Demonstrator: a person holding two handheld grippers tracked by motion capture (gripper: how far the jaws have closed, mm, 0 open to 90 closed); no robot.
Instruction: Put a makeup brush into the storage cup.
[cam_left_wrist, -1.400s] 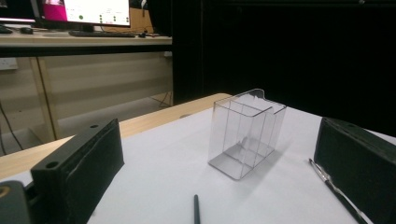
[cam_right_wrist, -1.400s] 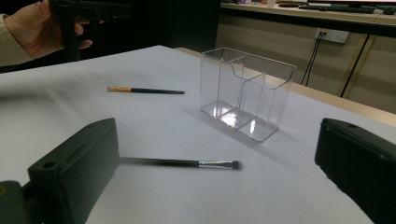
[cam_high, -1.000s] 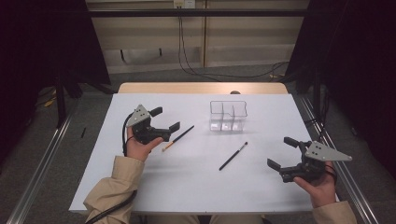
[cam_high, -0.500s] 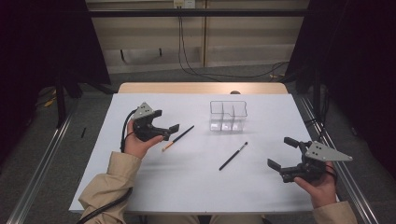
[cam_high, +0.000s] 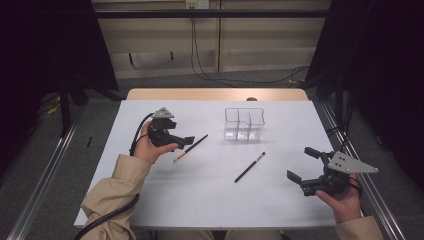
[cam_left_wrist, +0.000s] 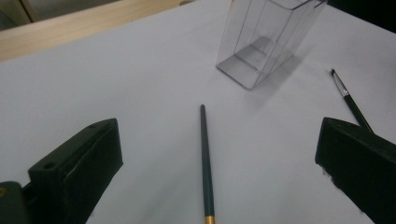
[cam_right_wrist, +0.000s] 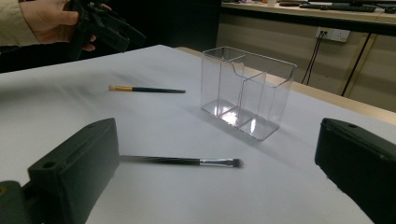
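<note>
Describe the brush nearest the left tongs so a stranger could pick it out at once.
On the white table, find the clear holder. Toward the person's left of it, a thin dark brush lies flat just ahead of the open left tongs. It alone has a gold band; the other brush has a silver one.

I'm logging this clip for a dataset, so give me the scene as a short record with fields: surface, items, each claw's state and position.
surface: white table
container: clear acrylic organiser, upright, empty, at the far middle
brush 1: gold-banded brush, flat on the table, just ahead of the left claw
brush 2: black makeup brush, flat, nearer the person than the organiser
left claw: open, holds nothing, jaws either side of the gold-banded brush in its own view
right claw: open, holds nothing, aimed toward the black makeup brush
</note>
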